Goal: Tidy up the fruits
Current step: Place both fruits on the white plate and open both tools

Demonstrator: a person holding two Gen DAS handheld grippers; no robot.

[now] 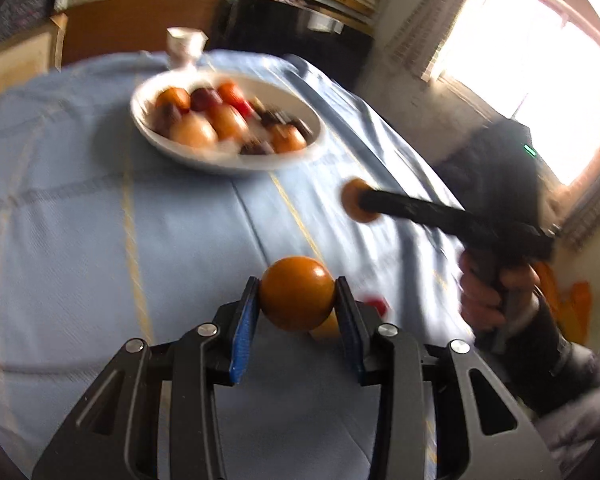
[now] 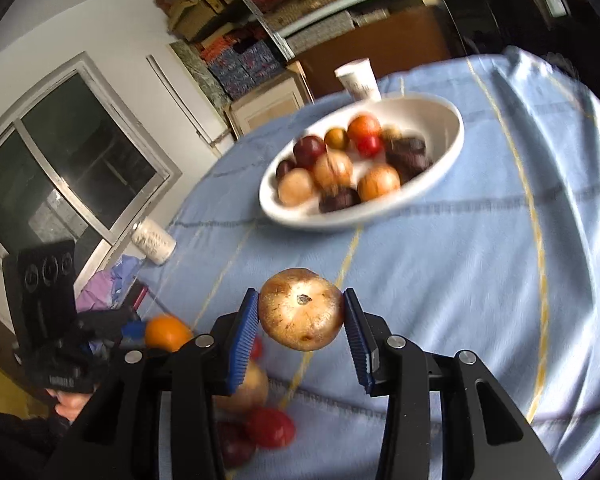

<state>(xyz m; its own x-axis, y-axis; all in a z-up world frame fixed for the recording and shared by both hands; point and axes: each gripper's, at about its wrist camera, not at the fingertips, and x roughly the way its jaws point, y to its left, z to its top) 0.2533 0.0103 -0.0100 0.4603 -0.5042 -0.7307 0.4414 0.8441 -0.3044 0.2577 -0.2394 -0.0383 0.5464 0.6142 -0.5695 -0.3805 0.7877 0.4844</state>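
Left wrist view: the left gripper (image 1: 296, 304) holds a smooth orange fruit (image 1: 296, 298) between its blue pads, the jaws narrowed onto its sides and the fruit lifted clear of the blue tablecloth (image 1: 100, 220). Ahead stands the white bowl (image 1: 148, 128), already carrying a good number of orange, red and dark fruits, so the sorting appears well advanced. A red fruit (image 1: 376, 305) and a pale one lie on the cloth just behind the gripped fruit. To the right, the right gripper is seen side-on carrying its own fruit. Right wrist view: the right gripper (image 2: 302, 310) clamps a pale, speckled brown fruit (image 2: 301, 309), stem end toward the camera, squarely between the pads and off the cloth. Below it, several loose fruits (image 2: 268, 426) remain on the cloth; these, and the two held fruits, presumably still have to reach the bowl.
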